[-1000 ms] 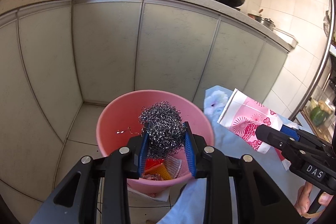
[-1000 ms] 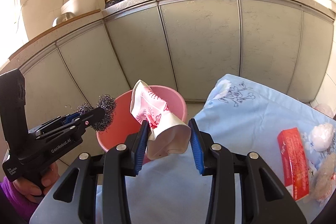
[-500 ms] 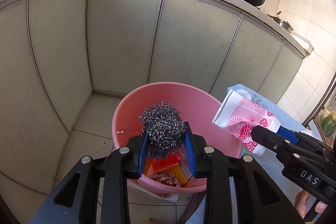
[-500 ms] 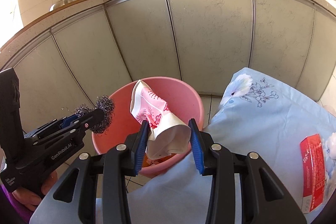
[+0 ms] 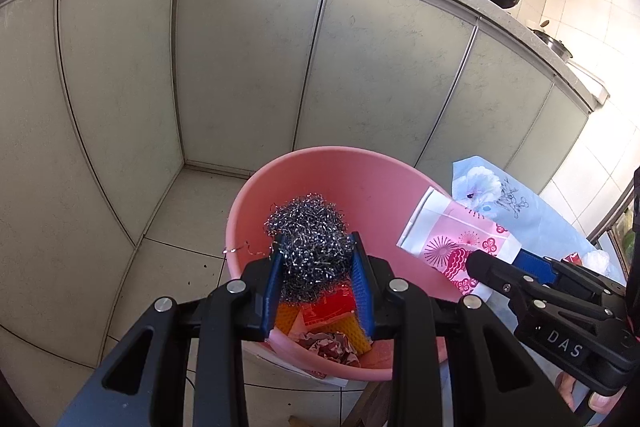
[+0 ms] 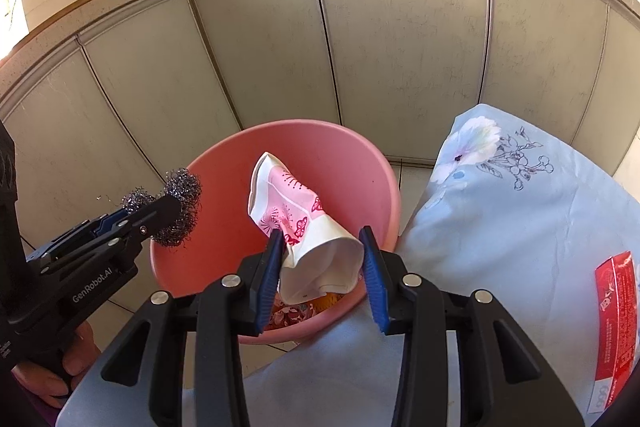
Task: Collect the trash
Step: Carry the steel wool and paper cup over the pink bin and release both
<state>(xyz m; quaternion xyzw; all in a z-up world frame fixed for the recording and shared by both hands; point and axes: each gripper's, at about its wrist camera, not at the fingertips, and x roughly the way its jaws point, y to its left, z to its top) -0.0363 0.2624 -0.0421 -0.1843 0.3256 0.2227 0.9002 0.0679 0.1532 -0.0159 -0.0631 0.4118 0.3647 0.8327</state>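
Steel wool (image 5: 310, 247) clamped in left gripper (image 5: 316, 283), crushed paper cup (image 6: 304, 227) in right gripper (image 6: 322, 271), both over pink bin (image 6: 352, 155), seemingly level.

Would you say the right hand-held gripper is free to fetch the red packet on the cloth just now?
Probably not yet: the right hand-held gripper is shut on a paper cup over the bucket; the packet lies unobstructed.

Pink bucket (image 5: 372, 187), silver scourer (image 5: 310, 243), pink-patterned white cup (image 6: 296, 227), floral blue cloth (image 6: 520, 211)
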